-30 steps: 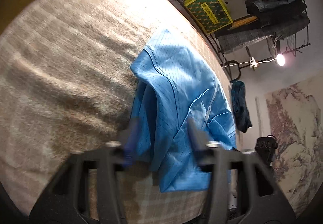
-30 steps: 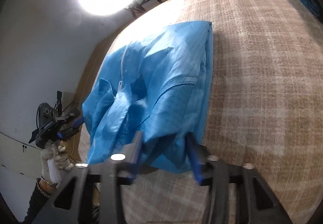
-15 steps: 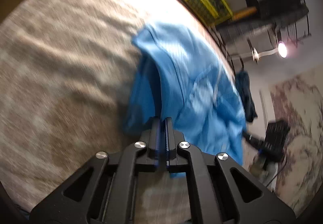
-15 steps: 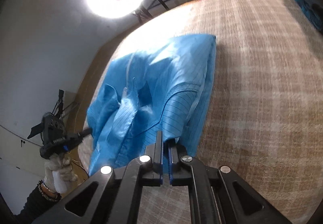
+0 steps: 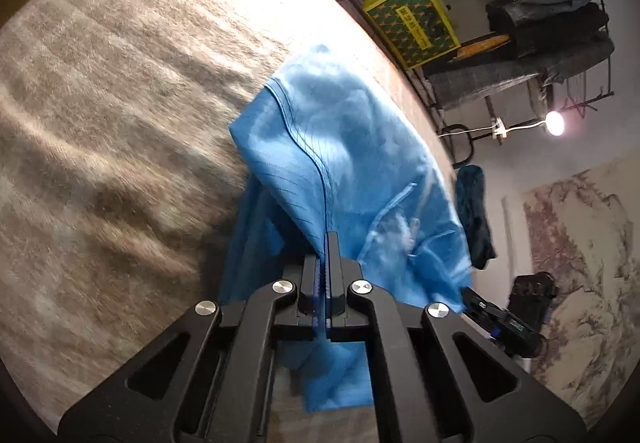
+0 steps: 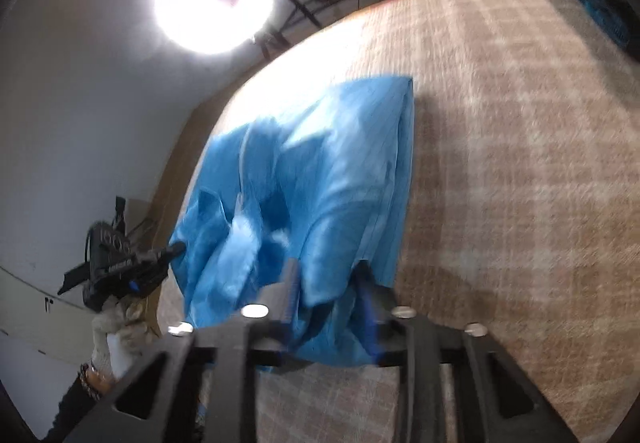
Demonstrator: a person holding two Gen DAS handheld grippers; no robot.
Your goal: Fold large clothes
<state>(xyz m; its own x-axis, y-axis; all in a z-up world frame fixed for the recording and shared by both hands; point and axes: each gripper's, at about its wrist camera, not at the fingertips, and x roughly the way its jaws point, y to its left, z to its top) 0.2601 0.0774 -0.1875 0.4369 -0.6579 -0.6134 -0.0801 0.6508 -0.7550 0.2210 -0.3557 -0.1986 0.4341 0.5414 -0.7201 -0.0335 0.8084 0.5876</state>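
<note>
- Blue garment [image 5: 352, 171] lies in a loose, rumpled heap near one edge of the plaid-covered table [image 5: 120, 123], partly doubled over but nowhere near a neat fold.
- My left gripper [image 5: 327, 267] is clamped tight, with a ridge of the blue cloth pinched between its fingers [image 5: 334, 255] at the near edge.
- My right gripper [image 6: 326, 283] has its jaws opening; a fold of cloth bulges between them, and the blur keeps me from telling whether the pads press on it.
- By my reckoning the folding is at an early or middle stage: one long side [image 6: 404, 171] looks straight, the rest is bunched, so flattening, squaring and the closing folds remain.
- Writing: the yellow-and-green box [image 5: 412, 23] by the clothes rack [image 5: 560, 35] carries a label too small for me to read; no brand shows on the garment.
</note>
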